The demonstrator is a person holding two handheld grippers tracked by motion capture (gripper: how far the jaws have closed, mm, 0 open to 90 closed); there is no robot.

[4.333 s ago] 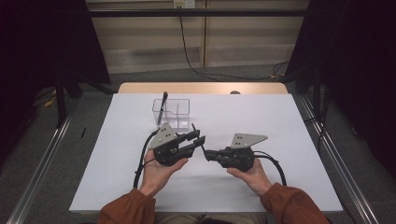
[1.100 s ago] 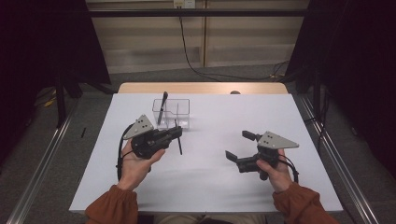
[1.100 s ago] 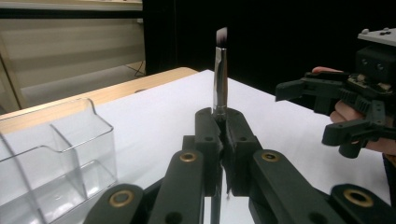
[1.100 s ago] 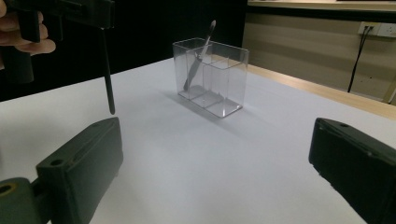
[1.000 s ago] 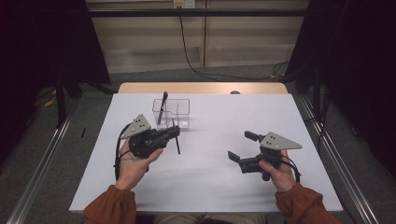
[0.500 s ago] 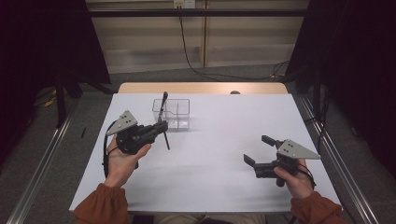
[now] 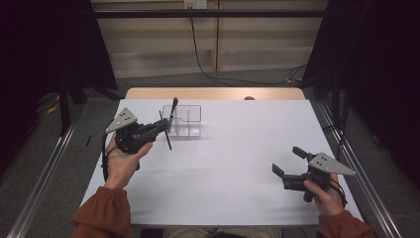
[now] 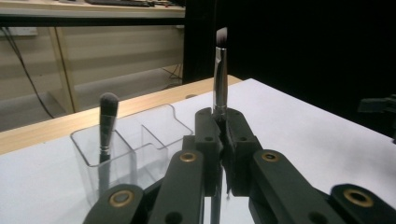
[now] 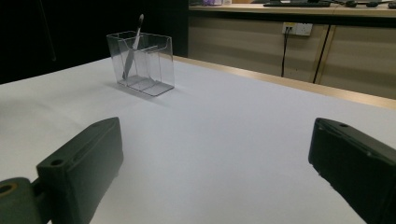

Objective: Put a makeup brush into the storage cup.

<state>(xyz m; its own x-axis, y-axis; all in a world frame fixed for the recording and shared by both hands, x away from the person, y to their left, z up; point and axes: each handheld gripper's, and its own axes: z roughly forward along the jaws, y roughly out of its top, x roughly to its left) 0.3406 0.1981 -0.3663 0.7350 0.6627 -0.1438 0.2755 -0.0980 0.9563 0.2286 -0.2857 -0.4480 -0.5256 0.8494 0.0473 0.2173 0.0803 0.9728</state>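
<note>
My left gripper is shut on a thin makeup brush, held just left of a clear divided organizer at the back left of the table. In the left gripper view the jaws clamp the brush upright, its silver ferrule and angled bristles on top. A second, dark brush stands in the organizer's left compartment. My right gripper hovers open and holding nothing near the front right. In the right gripper view its jaws are wide apart, with the organizer far off.
A white sheet covers the table, with a strip of bare wood along the far edge and a small dark thing on it. Metal rails run along both sides of the table.
Both grippers have drawn apart from the table's middle. The left one carried the brush left and back to beside the organizer; the right one moved open to the front right.
</note>
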